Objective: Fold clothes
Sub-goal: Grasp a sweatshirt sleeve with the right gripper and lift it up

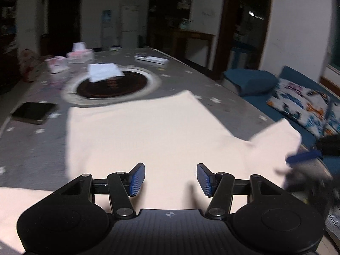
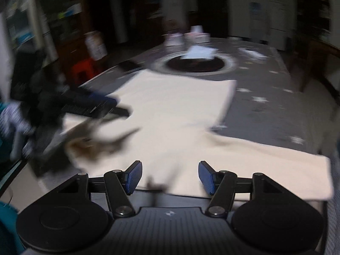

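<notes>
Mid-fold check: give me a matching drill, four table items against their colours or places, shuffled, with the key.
Things:
1. flat-spread T-shirt
2. flat slab-like tablet
3. round hotplate ring
4. patterned cushion

Descriptions:
A. dark disc in the table's centre, folded white cloth on it
B. cream, under both open grippers
C. black, on the grey star-print tablecloth
D. white with blue and orange, on the blue sofa

Pairs: 1-B, 2-C, 3-A, 4-D

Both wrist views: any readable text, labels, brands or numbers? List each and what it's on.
None readable.
Blue poster on the far wall: print too blurred.
Tissue box on the table: pattern only, no legible words.
Round emblem on left gripper body: a symbol, not text.
Right wrist view: motion-blurred throughout.
</notes>
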A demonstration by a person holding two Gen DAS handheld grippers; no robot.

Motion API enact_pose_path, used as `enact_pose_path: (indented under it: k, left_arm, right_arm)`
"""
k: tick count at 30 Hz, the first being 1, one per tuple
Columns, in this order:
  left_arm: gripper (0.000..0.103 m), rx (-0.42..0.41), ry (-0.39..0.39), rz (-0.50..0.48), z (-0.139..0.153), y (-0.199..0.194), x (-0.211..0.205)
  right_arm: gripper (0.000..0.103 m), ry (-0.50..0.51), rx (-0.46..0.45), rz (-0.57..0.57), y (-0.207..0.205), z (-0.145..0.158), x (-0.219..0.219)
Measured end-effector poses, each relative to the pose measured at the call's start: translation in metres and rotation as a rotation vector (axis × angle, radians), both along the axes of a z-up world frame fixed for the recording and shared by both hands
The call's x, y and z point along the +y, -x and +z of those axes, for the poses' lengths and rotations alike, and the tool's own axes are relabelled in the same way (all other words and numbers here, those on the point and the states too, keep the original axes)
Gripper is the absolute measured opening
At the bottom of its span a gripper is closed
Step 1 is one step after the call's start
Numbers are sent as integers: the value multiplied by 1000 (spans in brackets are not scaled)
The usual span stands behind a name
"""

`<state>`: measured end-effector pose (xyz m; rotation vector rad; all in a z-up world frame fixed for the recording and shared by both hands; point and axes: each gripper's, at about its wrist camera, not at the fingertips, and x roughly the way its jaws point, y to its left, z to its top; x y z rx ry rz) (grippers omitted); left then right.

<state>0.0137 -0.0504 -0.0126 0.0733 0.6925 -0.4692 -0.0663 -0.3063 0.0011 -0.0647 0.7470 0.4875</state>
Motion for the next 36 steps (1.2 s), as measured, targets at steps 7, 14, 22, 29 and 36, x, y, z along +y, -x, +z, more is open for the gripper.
enact_pose_path:
  k: [7,14,22,29,36]
  left_arm:
    - [57,23,-18,-105,-14,9,-41]
    - [57,10,-77,-154,-24,21,-63]
    - [58,-8,-93,-152,-21,21,-67]
    - [58,-11,-97,-174,-21,22,-75]
    - [58,-11,-102,-179,-22,22,-80]
  right_arm:
    - [59,9,-15,-328,-14,-9,-81]
    - [57,28,7,-491,-25,-33,-128]
    - [56,-87,50,-594,-29,-48,-164]
    - [44,-366,131,-663,-33,-66,-193]
    - [11,-412,98,-669,-29,-60,-200]
